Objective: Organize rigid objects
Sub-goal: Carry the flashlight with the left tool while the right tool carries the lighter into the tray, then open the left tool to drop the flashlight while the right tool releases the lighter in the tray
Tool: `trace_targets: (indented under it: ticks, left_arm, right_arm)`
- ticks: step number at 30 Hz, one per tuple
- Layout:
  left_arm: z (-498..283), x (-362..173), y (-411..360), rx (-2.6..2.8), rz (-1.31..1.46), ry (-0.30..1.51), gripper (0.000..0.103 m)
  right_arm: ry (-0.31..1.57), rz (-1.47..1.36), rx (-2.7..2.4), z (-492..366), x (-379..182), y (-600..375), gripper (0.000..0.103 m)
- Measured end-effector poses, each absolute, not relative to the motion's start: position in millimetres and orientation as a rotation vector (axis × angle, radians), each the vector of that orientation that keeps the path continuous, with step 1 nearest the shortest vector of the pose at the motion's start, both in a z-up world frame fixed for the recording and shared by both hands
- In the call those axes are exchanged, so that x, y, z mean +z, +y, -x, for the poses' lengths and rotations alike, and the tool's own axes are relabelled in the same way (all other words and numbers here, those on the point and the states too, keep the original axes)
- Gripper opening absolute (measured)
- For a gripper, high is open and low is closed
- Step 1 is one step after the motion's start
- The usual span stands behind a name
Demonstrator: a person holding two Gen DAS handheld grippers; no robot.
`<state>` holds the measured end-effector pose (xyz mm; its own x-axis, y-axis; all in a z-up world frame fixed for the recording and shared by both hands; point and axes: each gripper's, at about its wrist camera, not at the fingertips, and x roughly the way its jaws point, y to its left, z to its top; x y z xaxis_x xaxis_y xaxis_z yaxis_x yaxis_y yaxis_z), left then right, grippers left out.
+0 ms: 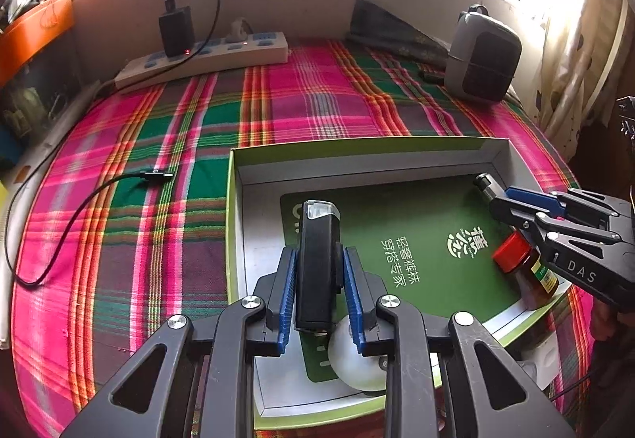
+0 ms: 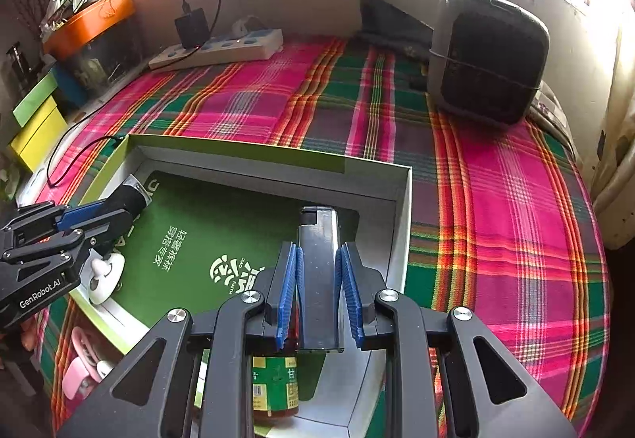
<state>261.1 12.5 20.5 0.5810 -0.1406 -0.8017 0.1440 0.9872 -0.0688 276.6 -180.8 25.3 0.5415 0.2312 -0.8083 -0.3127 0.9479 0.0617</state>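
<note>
An open box with a green rim (image 1: 357, 146) (image 2: 238, 148) and a green printed card on its floor lies on the plaid cloth. My left gripper (image 1: 319, 255) (image 2: 115, 207) is shut on a black rectangular light with a clear tip (image 1: 317, 259) (image 2: 133, 195), held over the box's left part. My right gripper (image 2: 319, 251) (image 1: 502, 199) is shut on a grey lighter (image 2: 319, 271) (image 1: 486, 186) over the box's right part. In the box lie a red-capped amber bottle (image 1: 524, 267) (image 2: 274, 386) and a white round object (image 1: 357, 358) (image 2: 105, 273).
A power strip (image 1: 206, 56) with a black charger sits at the back by the wall. A loose black cable (image 1: 154, 176) lies left of the box. A grey and black device (image 1: 482, 56) (image 2: 488, 56) stands back right. A pink object (image 2: 79, 358) lies beside the box's near corner.
</note>
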Motion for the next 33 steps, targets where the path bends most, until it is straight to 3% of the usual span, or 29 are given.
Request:
trace_targets:
  ticks: [20,33]
  left_arm:
    - [-262.7,19.6,13.6,-0.185,0.015,0.947,0.025]
    - [-259.8,22.1,10.7,-0.196,0.016,0.939,0.035]
  right_arm:
    - [0.946,0.084,0.336,-277.3,22.6,-179.0,0.024]
    - [0.928,0.063,0.319,-275.8,26.1,-183.5,0.025]
